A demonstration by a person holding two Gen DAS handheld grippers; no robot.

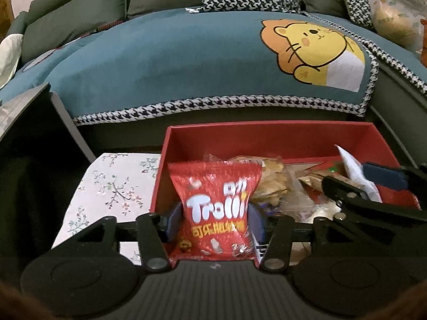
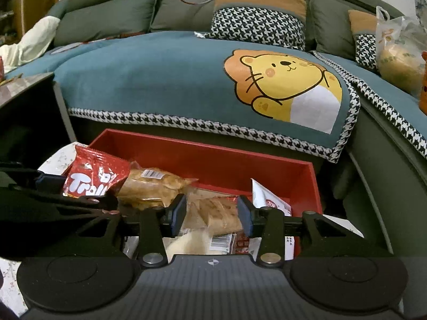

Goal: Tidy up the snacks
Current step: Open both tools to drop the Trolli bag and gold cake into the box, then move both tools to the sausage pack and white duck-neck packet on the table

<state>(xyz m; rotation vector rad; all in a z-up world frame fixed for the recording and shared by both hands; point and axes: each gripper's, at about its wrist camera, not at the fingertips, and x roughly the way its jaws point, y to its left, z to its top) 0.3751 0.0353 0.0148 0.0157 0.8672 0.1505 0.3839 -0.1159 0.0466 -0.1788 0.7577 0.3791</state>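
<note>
Showing the red box point(image 1: 267, 136): the left hand-held gripper point(image 1: 214, 224) pinches the Trolli bag point(image 1: 213, 202) over its near-left corner; only the right view shows the right hand-held gripper point(image 2: 212, 216) clasping a clear pastry packet point(image 2: 216, 213) inside.

My left claw point(image 1: 215, 221) sits low in the middle of the frame, its two blue pads on either side of a red Trolli bag point(image 1: 216, 208). The bag stands upright between them at the near left end of the red box point(image 1: 267, 136); whether the pads press it I cannot tell. Behind the bag lies a clear packet of pale snacks point(image 1: 269, 181), with more wrappers heaped toward the right. My right claw point(image 1: 373, 186) reaches in from the right edge over that heap. Left of the box shows a flowered tabletop point(image 1: 112, 186). Across the upper frame spreads a teal sofa cover point(image 1: 160, 61) with a yellow lion.
</note>
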